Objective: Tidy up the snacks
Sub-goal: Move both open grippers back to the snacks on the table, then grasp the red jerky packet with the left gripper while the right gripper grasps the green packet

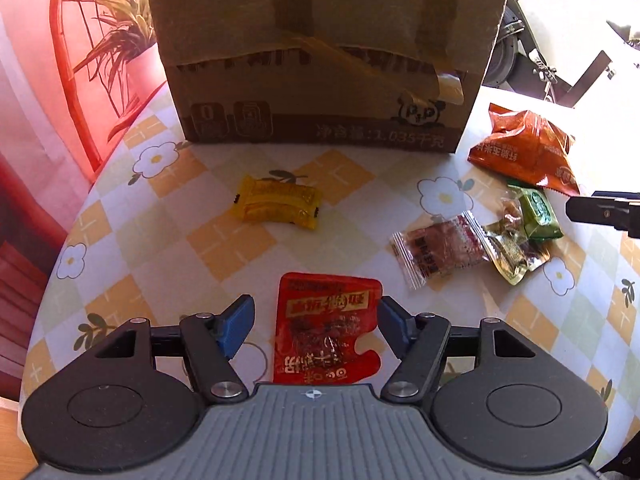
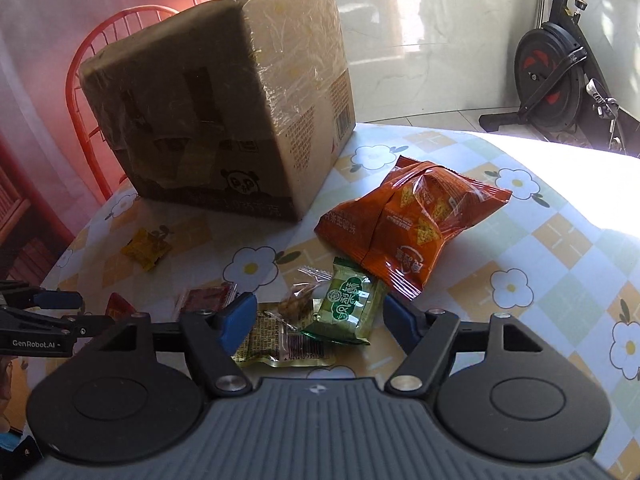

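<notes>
the snacks lie loose on the flower-patterned surface in front of a taped cardboard box, which stands closed and is probably where they are meant to end up, though no opening shows

the left hand-held gripper is lowered over a flat red sachet, its blue pads wide apart on either side of the pack and not pressing it, so it holds nothing; the straddle looks like a line-up for pinching the sachet by its edges

the right hand-held gripper is likewise open and empty, with a green packet and an olive-gold packet lying between its pads, the green one overlapping the other

an orange chip bag sits just beyond them, a clear-wrapped brown snack beside the cluster, and a yellow candy well apart, nearer the box
</notes>
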